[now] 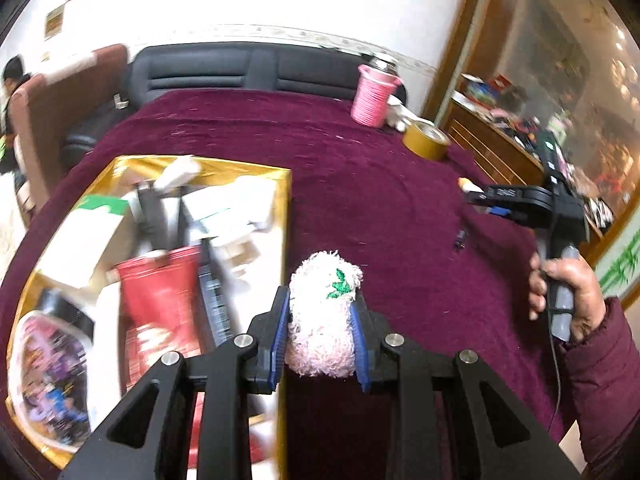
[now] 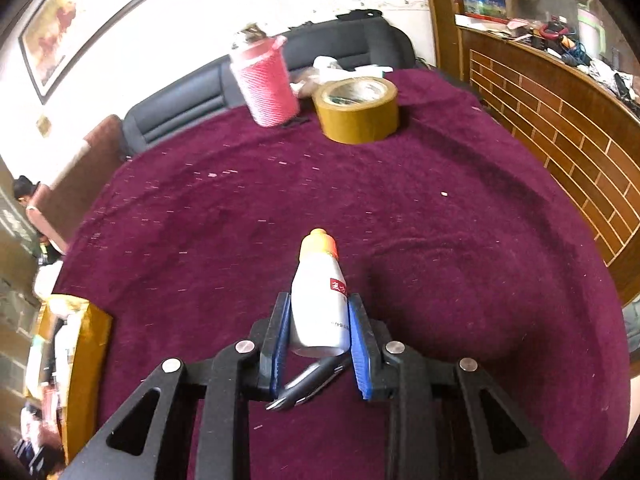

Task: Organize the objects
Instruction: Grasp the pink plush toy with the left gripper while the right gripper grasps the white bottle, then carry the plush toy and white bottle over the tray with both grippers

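Observation:
My left gripper (image 1: 322, 300) is shut on a fluffy white-pink item with a green mark (image 1: 324, 312), held above the maroon tablecloth (image 1: 360, 184) just right of the gold box (image 1: 286, 200), which is full of packets and bottles. My right gripper (image 2: 318, 308) is shut on a small white bottle with an orange cap (image 2: 318, 300), held above the cloth. A black pen-like object (image 2: 312, 384) lies on the cloth under the bottle. The right gripper also shows in the left wrist view (image 1: 480, 196), at the right.
A pink knitted-sleeve flask (image 2: 266, 80) and a roll of brown tape (image 2: 358, 110) stand at the table's far side. The gold box edge (image 2: 90, 360) is at left. A dark sofa (image 1: 240, 68) lies behind; a wooden counter (image 2: 560, 120) is at right.

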The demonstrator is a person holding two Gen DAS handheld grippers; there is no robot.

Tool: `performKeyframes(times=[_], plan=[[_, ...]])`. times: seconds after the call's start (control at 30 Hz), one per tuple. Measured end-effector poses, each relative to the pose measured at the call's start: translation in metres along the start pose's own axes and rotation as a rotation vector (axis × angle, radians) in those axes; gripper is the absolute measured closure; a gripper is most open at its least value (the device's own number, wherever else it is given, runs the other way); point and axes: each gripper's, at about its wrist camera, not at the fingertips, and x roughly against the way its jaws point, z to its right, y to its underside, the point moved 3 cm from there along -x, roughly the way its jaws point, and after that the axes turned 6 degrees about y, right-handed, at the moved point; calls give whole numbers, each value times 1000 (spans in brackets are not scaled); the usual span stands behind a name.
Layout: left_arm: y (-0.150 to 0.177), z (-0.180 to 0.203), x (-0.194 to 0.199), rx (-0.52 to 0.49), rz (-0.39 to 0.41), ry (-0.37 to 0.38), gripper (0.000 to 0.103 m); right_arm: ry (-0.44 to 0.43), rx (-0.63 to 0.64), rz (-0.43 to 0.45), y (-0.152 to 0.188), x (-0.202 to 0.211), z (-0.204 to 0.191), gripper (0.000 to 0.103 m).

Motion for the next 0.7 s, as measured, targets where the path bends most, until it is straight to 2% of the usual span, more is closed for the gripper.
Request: performKeyframes(times=[0.23,0.37,0.57,0.7], plan=[[15,-44,51,70,48,-80,76,-153,32,14,13,37,-48,74],[32,-60,70,95,54,-101,76,-259,70,0,29,59,-83,73],[60,-66,74,104,23,-103,76,-416,126,-86,65,75,-141,73],[69,-69,67,122,5,-97,76,-480,180,-136,91,81,-179,73]])
